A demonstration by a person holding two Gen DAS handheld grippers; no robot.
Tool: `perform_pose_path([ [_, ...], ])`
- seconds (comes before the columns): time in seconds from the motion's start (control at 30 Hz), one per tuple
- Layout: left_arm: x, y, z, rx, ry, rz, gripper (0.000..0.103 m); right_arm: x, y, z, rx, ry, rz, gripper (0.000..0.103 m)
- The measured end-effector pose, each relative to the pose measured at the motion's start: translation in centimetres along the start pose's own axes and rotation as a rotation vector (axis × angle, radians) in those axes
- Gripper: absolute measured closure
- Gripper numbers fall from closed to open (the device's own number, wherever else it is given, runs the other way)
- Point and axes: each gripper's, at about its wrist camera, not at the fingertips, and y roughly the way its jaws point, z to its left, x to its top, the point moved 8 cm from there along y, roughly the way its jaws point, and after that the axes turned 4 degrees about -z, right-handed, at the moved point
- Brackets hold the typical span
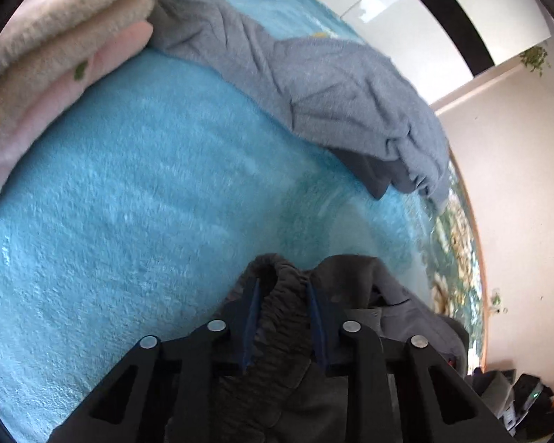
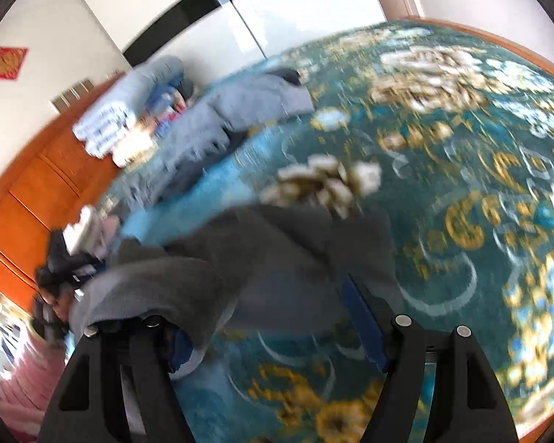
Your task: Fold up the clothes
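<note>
A dark grey garment [image 1: 288,295] with an elastic waistband is bunched between the blue pads of my left gripper [image 1: 283,297], which is shut on it above a fluffy blue blanket [image 1: 147,184]. In the right wrist view the same dark grey garment [image 2: 262,254] hangs across the lower middle and drapes over the left finger, hiding its tip. My right gripper [image 2: 273,332] stands wide open; its right finger's blue pad [image 2: 362,317] is bare. The view is motion-blurred.
A lighter grey sweater [image 1: 332,85] lies crumpled across the blanket's far side. Folded cream and pink fleece [image 1: 55,37] sits at upper left. A teal flowered bedspread [image 2: 461,147] covers the bed. Folded light blue clothes [image 2: 122,110] lie by an orange wooden headboard [image 2: 37,192].
</note>
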Motion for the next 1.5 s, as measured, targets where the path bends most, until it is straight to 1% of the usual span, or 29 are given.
perform_pose_path([
  [0.03,0.3,-0.2,-0.1,0.003,0.001,-0.015,0.096,1.0,0.1,0.4,0.018,-0.003,-0.013,0.029],
  [0.1,0.9,-0.6,-0.4,0.009,0.002,-0.046,0.096,3.1,0.7,1.5,0.044,-0.021,-0.035,0.029],
  [0.17,1.4,-0.9,-0.5,0.018,0.004,-0.074,0.096,5.5,1.3,3.0,0.087,-0.033,-0.061,0.029],
  [0.27,2.2,-0.8,0.4,0.060,0.003,-0.086,0.096,8.9,2.5,4.7,0.130,-0.051,-0.109,0.029],
  [0.3,2.3,-0.6,0.9,0.070,-0.003,-0.086,0.096,9.6,3.4,4.8,0.124,-0.059,-0.109,0.029],
  [0.33,2.2,-0.2,1.7,0.071,-0.023,-0.075,0.095,9.8,4.8,4.4,0.108,-0.057,-0.087,0.029],
  [0.43,1.3,1.4,3.5,0.089,-0.056,-0.042,0.095,8.3,8.9,1.5,0.042,0.022,0.042,0.029],
  [0.5,0.7,2.3,4.4,0.092,-0.069,-0.023,0.095,6.8,9.3,0.5,0.041,0.051,0.074,0.029],
  [0.57,0.3,2.7,4.7,0.079,-0.074,-0.023,0.095,5.4,9.5,-0.4,0.037,0.072,0.101,0.029],
  [0.63,0.4,2.6,4.7,0.063,-0.078,-0.034,0.094,4.5,8.3,-0.9,0.006,0.014,0.115,0.028],
  [0.73,0.3,2.5,4.5,0.059,-0.069,-0.036,0.093,3.3,6.5,-1.9,-0.053,-0.094,0.153,0.024],
  [0.8,0.0,2.7,4.3,0.069,-0.056,-0.036,0.092,2.1,5.7,-2.3,-0.068,-0.151,0.174,0.022],
  [0.93,-0.3,3.1,4.0,0.106,-0.027,-0.039,0.090,0.3,4.6,-2.4,-0.091,-0.244,0.209,0.022],
  [1.03,-0.5,3.3,3.9,0.129,-0.011,-0.041,0.088,-0.6,4.4,-1.6,-0.108,-0.320,0.213,0.022],
  [1.2,-0.7,3.1,4.3,0.138,-0.013,-0.043,0.084,-1.7,3.8,0.1,-0.054,-0.378,0.210,0.022],
  [1.3,-0.7,3.1,4.3,0.140,-0.016,-0.044,0.082,-1.9,2.8,0.3,-0.031,-0.364,0.183,0.022],
  [1.4,-0.7,3.1,4.3,0.137,-0.019,-0.046,0.082,-1.7,0.3,-0.5,-0.002,-0.318,0.121,0.022],
  [1.5,-0.7,3.3,4.4,0.125,-0.023,-0.050,0.080,-1.4,-3.1,-1.3,-0.022,-0.276,0.061,0.022],
])
